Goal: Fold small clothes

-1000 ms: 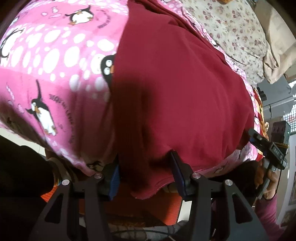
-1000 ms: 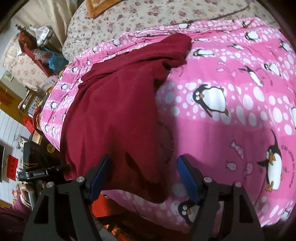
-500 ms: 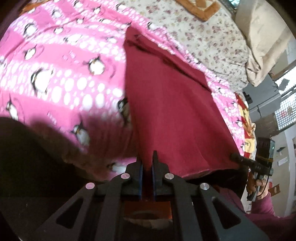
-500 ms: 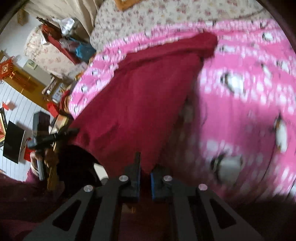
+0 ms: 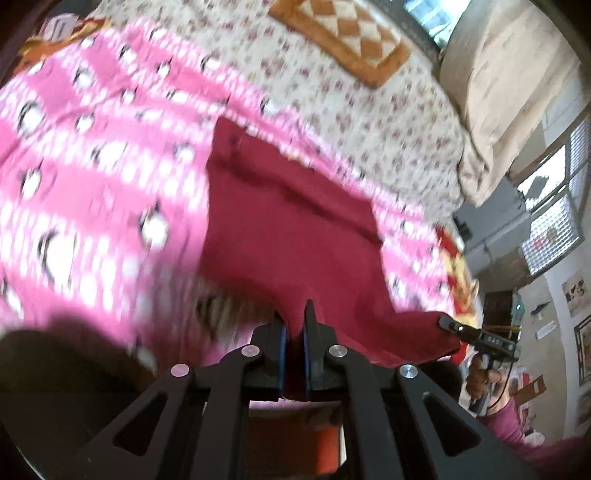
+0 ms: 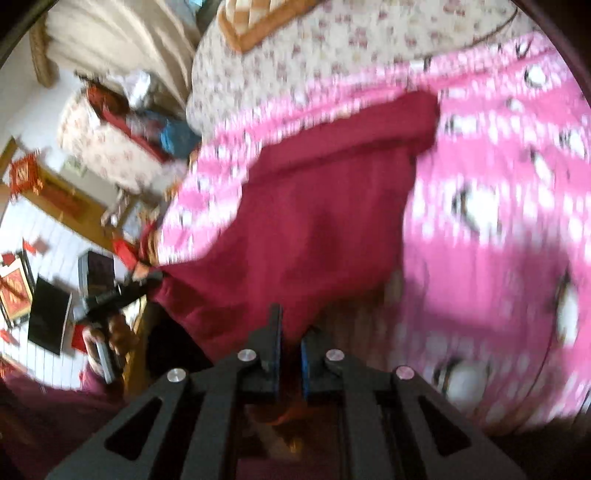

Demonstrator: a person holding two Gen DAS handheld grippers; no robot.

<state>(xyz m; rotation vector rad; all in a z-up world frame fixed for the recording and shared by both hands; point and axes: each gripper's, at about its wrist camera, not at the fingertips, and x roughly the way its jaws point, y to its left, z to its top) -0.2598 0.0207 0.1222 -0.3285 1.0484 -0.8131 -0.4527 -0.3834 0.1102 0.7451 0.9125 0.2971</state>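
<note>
Dark red garment (image 5: 291,236) lifted by its near edge off a pink penguin-print blanket (image 5: 92,177).

Left gripper (image 5: 293,325) and right gripper (image 6: 290,332) each pinch the hem; thin grips could slip, or uneven pulling could skew the fold.

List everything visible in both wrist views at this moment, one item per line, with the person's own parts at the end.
Garment: one, dark red, spread on the blanket, near edge lifted by both claws.
Penguin blanket: one, pink with white spots, covering the bed under the garment.
Floral sheet: one, cream with small red flowers, beyond the blanket.
Checked cushion: one, orange and cream, on the floral sheet.
Curtain: one, beige, right of the bed in the left view.
Left claw: black with blue pads, shut on the garment's edge.
Right claw: black with blue pads, shut on the garment's edge.
</note>
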